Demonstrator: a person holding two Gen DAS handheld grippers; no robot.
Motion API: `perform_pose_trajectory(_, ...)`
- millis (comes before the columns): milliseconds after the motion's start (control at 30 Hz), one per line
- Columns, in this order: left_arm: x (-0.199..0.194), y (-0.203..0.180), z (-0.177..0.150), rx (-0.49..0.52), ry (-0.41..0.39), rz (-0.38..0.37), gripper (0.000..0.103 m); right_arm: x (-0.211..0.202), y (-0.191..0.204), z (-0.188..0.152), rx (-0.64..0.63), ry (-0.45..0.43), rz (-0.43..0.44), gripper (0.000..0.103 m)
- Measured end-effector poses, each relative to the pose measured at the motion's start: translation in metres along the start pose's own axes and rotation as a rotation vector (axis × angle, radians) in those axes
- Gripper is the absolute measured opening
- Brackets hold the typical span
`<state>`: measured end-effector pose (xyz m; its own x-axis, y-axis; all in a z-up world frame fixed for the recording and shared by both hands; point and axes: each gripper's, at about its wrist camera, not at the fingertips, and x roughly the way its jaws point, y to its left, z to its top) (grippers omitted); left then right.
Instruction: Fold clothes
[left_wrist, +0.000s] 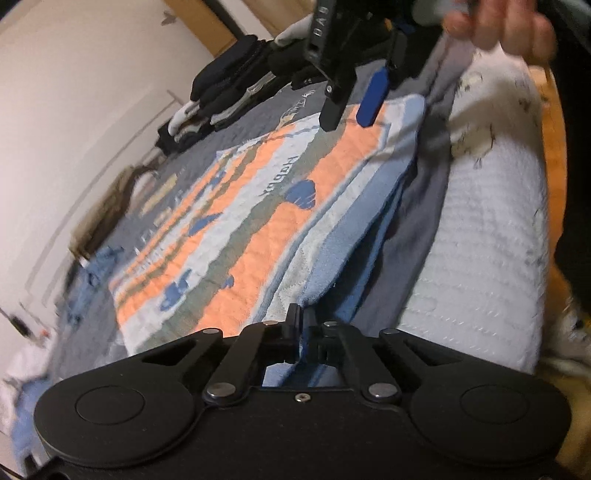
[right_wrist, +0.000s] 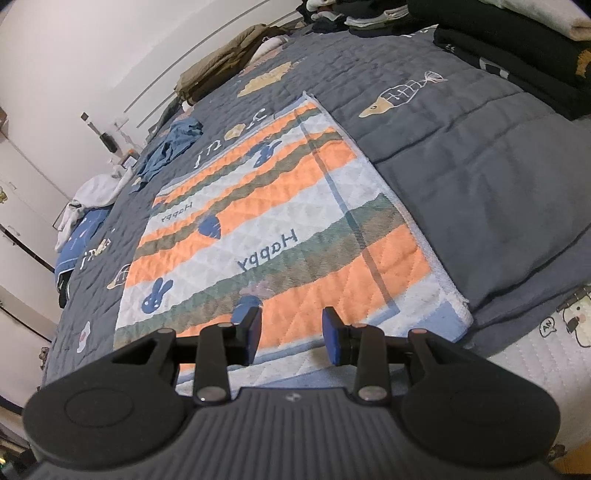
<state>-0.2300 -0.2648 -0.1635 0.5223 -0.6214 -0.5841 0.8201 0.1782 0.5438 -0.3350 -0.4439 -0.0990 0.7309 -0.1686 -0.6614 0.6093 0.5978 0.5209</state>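
On the grey quilted bedspread, an orange, white and grey-green striped quilted towel lies folded flat.
The left gripper is clenched on the towel's near blue edge, its 2 fingers meeting over the fabric. The right gripper hovers above the opposite end with its blue pads parted, grasping nothing. Dark folded clothes are stacked at the far side.

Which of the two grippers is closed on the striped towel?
The left gripper: its fingers are pinched together on the blue edge of the striped towel. The right gripper has its blue pads apart above the towel, with nothing gripped between them.
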Motion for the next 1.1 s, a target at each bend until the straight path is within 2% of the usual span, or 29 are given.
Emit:
perform_pose_trajectory(200,-0.022,-0.001,-0.005,-0.051,-0.025,-0.090,0.000,0.003,0.003,-0.002,-0.021,0.020,0.000,0.035)
perform_pose_trajectory(367,-0.018,-0.008,0.002,0.008,-0.051,-0.001,0.002,0.005,0.004,-0.001,-0.031,0.033,0.001,0.035)
perform_pose_trajectory(567,-0.002,-0.018,0.005,0.082,-0.039,0.036,0.015,0.009,0.010,-0.006,-0.066,0.053,0.000,0.035)
perform_pose_trajectory(600,0.000,-0.018,0.005,0.084,-0.034,0.040,0.023,0.009,0.011,-0.006,-0.069,0.056,0.006,0.035)
perform_pose_trajectory(667,0.004,-0.019,0.005,0.092,-0.028,0.045,0.033,0.009,0.012,-0.007,-0.074,0.062,0.017,0.035)
perform_pose_trajectory(833,0.008,-0.020,0.003,0.117,-0.022,0.060,0.033,0.009,0.027,-0.016,-0.161,0.121,0.090,0.036)
perform_pose_trajectory(900,0.009,-0.018,0.003,0.112,-0.020,0.080,0.027,0.010,0.032,-0.020,-0.178,0.149,0.119,0.036)
perform_pose_trajectory(1000,0.009,-0.010,0.005,0.068,-0.025,0.086,0.018,0.013,0.031,-0.025,-0.098,0.203,0.197,0.037)
perform_pose_trajectory(1100,0.005,-0.008,0.008,0.051,-0.046,0.102,0.017,0.018,0.029,-0.032,-0.012,0.250,0.241,0.038)
